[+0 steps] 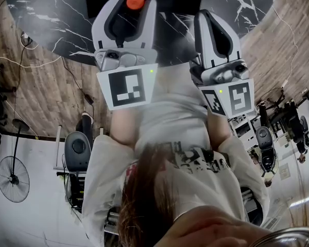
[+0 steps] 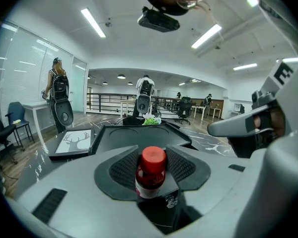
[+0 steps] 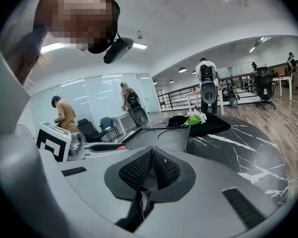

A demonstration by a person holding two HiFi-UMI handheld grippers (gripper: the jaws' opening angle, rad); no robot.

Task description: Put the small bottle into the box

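Note:
A small bottle (image 2: 150,175) with a red cap and dark red body stands upright between the mesh pads of my left gripper (image 1: 135,9), which is shut on it; its cap (image 1: 135,0) shows from above in the head view. Just beyond it lies the black box (image 2: 139,133) with two round recesses, on the dark marble table (image 3: 238,152). My right gripper (image 3: 150,170) hangs beside the left one, its pads pressed together with nothing between them. From the right gripper view the box (image 3: 164,138) is ahead and slightly left.
A framed deer picture (image 2: 72,142) lies left of the box. A green plant (image 3: 196,118) on black cloth sits at the table's far end. Several people stand in the room beyond, with chairs and desks. The person's body fills the lower head view.

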